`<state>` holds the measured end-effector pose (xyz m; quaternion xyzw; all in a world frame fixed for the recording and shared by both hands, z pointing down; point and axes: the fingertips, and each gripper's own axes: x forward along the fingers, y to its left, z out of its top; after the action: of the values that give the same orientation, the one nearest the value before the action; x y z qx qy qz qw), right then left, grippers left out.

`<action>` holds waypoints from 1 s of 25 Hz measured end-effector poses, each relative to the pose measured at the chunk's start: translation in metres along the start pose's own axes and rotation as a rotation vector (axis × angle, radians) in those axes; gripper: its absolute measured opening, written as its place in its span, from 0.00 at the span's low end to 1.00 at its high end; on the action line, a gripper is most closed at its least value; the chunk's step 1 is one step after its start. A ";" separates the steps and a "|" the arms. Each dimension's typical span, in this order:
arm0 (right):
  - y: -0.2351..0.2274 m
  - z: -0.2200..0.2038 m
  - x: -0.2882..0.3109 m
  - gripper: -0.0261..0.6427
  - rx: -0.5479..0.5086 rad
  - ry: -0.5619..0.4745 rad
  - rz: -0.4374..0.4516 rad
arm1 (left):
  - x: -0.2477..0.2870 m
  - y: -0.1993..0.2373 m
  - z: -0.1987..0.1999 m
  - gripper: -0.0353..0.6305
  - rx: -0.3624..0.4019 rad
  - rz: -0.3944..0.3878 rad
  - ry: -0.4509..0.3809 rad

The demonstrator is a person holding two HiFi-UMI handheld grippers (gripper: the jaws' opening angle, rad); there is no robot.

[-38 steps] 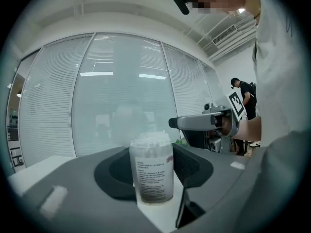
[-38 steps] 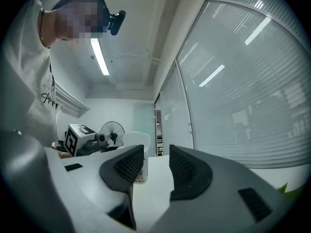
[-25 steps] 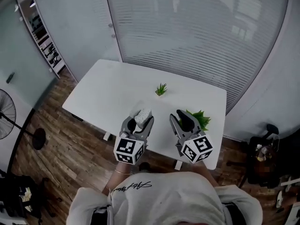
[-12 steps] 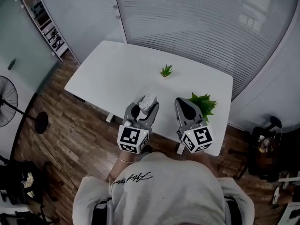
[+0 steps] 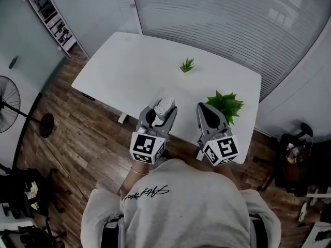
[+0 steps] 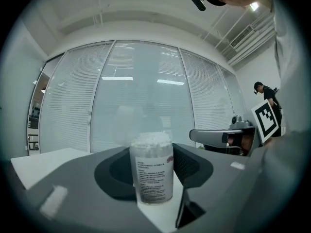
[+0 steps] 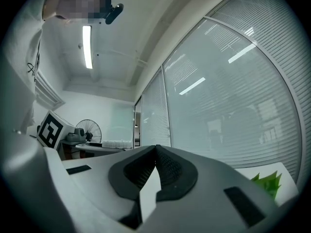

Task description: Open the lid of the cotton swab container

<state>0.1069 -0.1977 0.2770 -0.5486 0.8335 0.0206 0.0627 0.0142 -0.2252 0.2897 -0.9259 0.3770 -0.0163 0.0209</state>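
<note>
Nothing here reads cleanly. The cotton swab container (image 6: pixel 151 171) wears a pale label (image 6: pixel 153 181) with several lines of small dark print, too fine to make out, and a small red mark (image 6: pixel 168 159) at the label's top right corner, which is just as illegible. Across the back of the person's light top (image 5: pixel 181 211) runs a line of dark script (image 5: pixel 147 192) in a handwritten style; from the head view I can't spell it out. The left hand-held gripper (image 5: pixel 161 110) carries a cube with a black-and-white square marker (image 5: pixel 147 148), and the right hand-held gripper (image 5: pixel 204 108) has a marker cube (image 5: pixel 221 151) of its own. These are blocky patterns, not letters or numbers.
</note>
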 end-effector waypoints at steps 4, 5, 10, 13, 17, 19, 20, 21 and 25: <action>0.000 -0.005 -0.004 0.04 0.000 0.010 -0.001 | -0.004 -0.002 -0.004 0.36 -0.007 0.007 0.002; -0.001 -0.005 -0.005 0.04 0.002 0.009 -0.003 | -0.005 -0.003 -0.005 0.36 -0.007 0.009 0.001; -0.003 -0.008 -0.004 0.04 -0.008 0.019 0.004 | -0.004 -0.002 -0.006 0.36 -0.011 0.017 -0.004; -0.003 -0.012 -0.003 0.04 -0.014 0.031 0.017 | -0.002 -0.004 -0.009 0.36 -0.008 0.018 0.004; -0.007 -0.010 -0.003 0.04 0.004 0.017 0.025 | 0.002 -0.006 -0.011 0.36 -0.011 0.013 0.008; -0.010 -0.009 -0.002 0.04 0.001 0.015 0.023 | 0.004 -0.007 -0.012 0.36 -0.011 0.007 0.010; -0.010 -0.008 -0.001 0.04 -0.002 0.014 0.023 | 0.005 -0.007 -0.012 0.36 -0.011 0.005 0.011; -0.011 -0.008 0.000 0.04 -0.005 0.014 0.025 | 0.006 -0.007 -0.012 0.36 -0.012 0.002 0.012; -0.014 -0.007 0.001 0.04 -0.005 0.010 0.023 | 0.010 -0.008 -0.012 0.36 -0.008 -0.008 0.013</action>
<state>0.1191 -0.2047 0.2841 -0.5392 0.8400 0.0207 0.0570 0.0259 -0.2265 0.3027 -0.9272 0.3736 -0.0209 0.0144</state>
